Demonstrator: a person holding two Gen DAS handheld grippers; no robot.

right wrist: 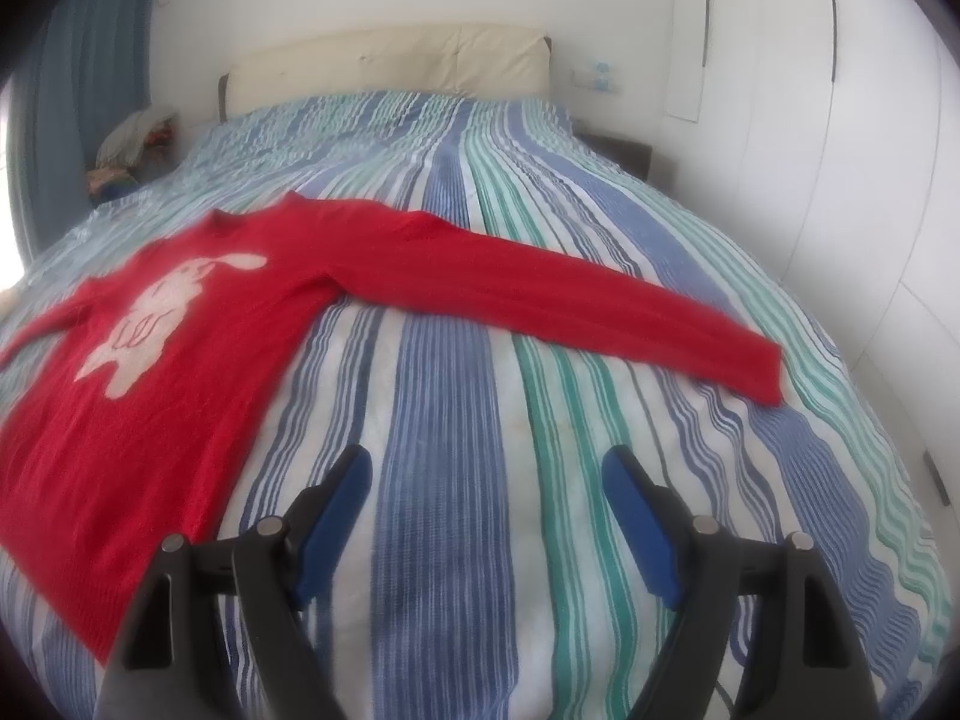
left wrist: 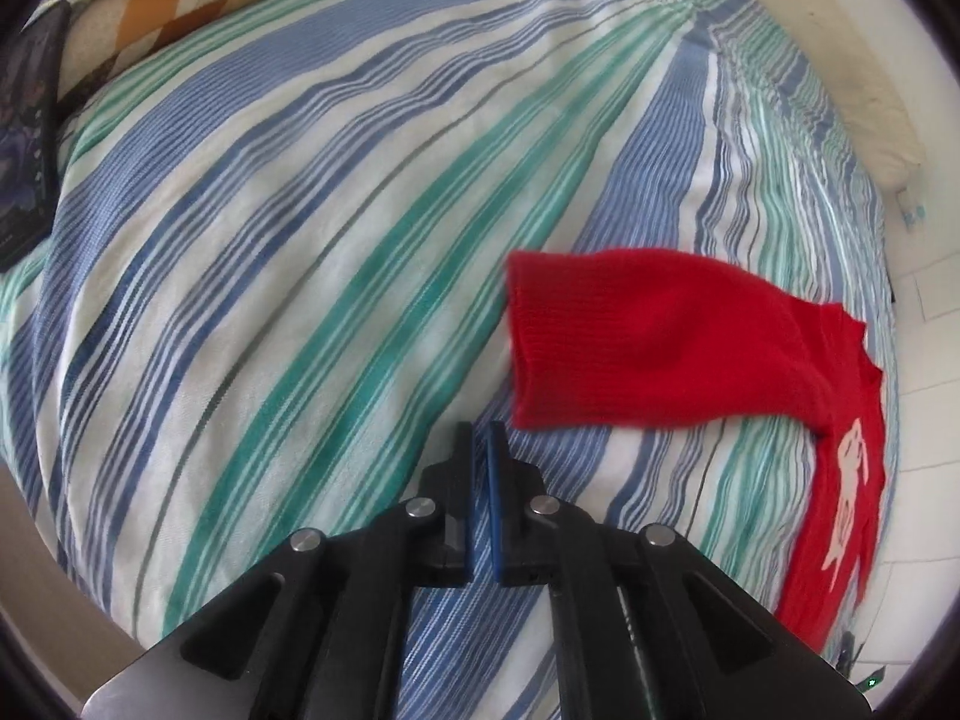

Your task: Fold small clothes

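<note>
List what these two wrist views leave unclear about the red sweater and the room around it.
- Red sweater: in the right wrist view its far sleeve and hem run off the left edge.
- Left wrist view: only one sleeve and a strip of the white motif show; the rest is cut by the fisheye rim.
- Items beside the bed: too small and blurred to identify.
- Dark object at the left rim: cropped, unidentifiable.
</note>
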